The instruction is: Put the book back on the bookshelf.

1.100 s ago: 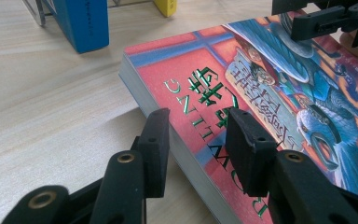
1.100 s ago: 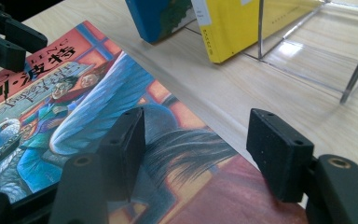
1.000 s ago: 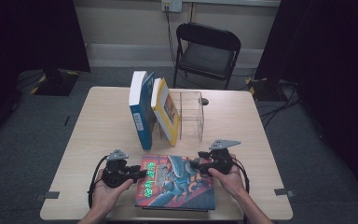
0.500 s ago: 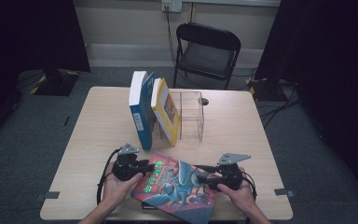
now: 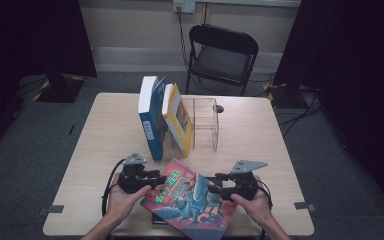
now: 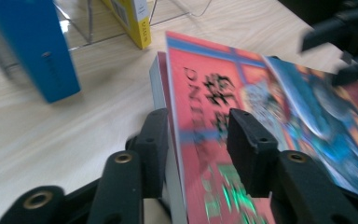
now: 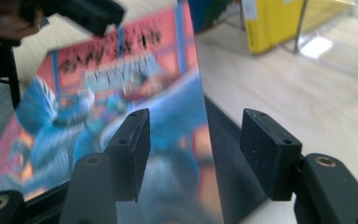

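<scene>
1. A red-and-blue book sits at the near edge of the surface, tilted, its left edge raised and the cover facing up and toward the person.
2. The left hand-held gripper comes in from the left. In the left gripper view the book's edge runs between the two black jaws: one jaw lies against the page block, the other over the cover. Its jaws have just been opening a little, yet both pads look to be pressing on the book, so it is pinching the book.
3. The right hand-held gripper comes in from the right. In the right gripper view the book's edge stands between the jaws. The left pad lies on or very close to the cover; the right pad stands clear of the edge with a visible gap. Its jaws have just been opening, and it is spread around the book rather than clamped.
4. A hand holds the left hand-held gripper, and another hand holds the right one.
5. Behind the book, mid-surface, a blue book and a yellow book stand leaning beside a clear rack.
6. A black chair stands beyond the far edge of the surface.
</scene>
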